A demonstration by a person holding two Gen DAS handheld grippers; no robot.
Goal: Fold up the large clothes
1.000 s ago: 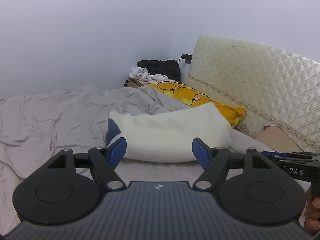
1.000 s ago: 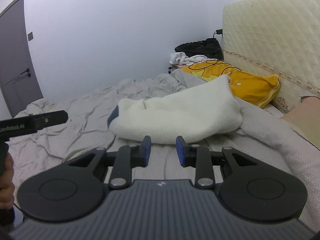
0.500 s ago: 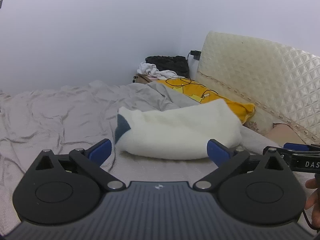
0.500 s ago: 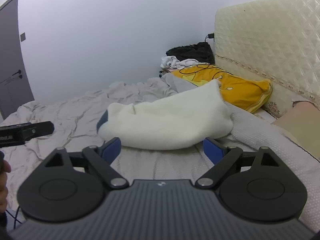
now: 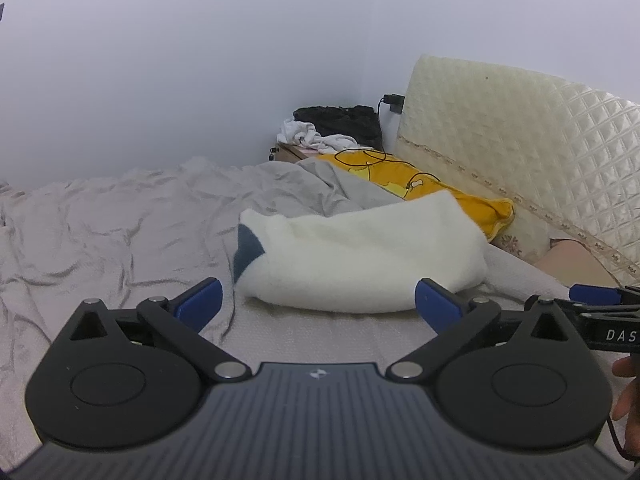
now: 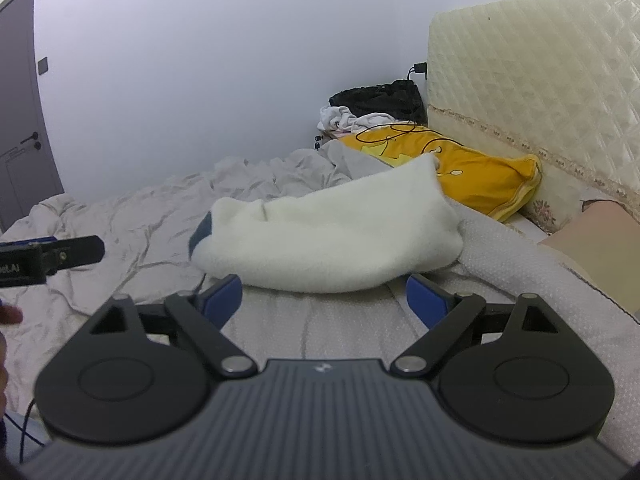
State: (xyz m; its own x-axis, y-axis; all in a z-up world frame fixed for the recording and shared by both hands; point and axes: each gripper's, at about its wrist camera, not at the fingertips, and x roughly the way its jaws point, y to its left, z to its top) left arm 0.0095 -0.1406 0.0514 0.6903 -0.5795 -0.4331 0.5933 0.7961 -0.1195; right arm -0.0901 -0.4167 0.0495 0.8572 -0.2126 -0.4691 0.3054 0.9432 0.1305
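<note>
A folded white fleece garment (image 5: 360, 256) with a dark blue patch at its left end lies on the bed, also in the right wrist view (image 6: 328, 236). My left gripper (image 5: 318, 304) is open and empty, just in front of the garment, apart from it. My right gripper (image 6: 323, 295) is open and empty, close to the garment's near edge. The right gripper's tip (image 5: 600, 300) shows at the right of the left wrist view. The left gripper's tip (image 6: 52, 258) shows at the left of the right wrist view.
A wrinkled grey sheet (image 5: 100, 240) covers the bed. A yellow pillow (image 6: 472, 172) with a black cable lies behind the garment, against a cream quilted headboard (image 6: 540, 80). A nightstand holds black and white clothes (image 6: 372, 108). A grey door (image 6: 20, 120) stands far left.
Both grippers opened wide; the right one was nearly shut a second ago. Both drew back a little from the garment, which stays put.
</note>
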